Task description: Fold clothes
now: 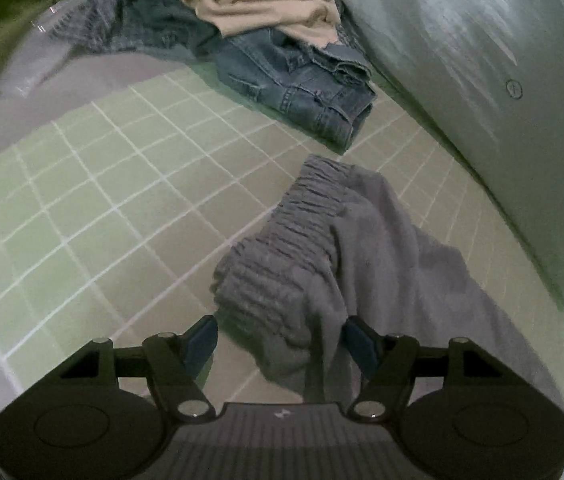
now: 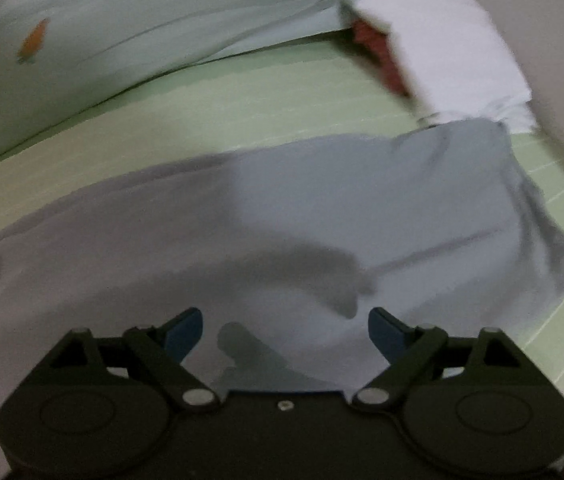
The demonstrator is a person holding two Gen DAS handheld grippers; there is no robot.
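Observation:
Grey sweatpants [image 1: 321, 248] lie on a green checked bed sheet [image 1: 94, 184], their ribbed elastic waistband bunched up just ahead of my left gripper [image 1: 280, 340]. That gripper is open, and the waistband fabric sits between its blue-padded fingers [image 1: 202, 340] without being pinched. In the right wrist view the flat grey leg of the sweatpants [image 2: 282, 216] spreads across the sheet. My right gripper [image 2: 285, 332] hovers open above it, its shadow falling on the cloth.
A folded pair of blue jeans [image 1: 301, 84], a beige garment [image 1: 258, 0] and a grey knit piece [image 1: 122, 28] are piled at the far side. A pale quilt with carrot prints [image 1: 481, 60] runs along the right. A white folded cloth [image 2: 441, 48] lies beyond the pant leg.

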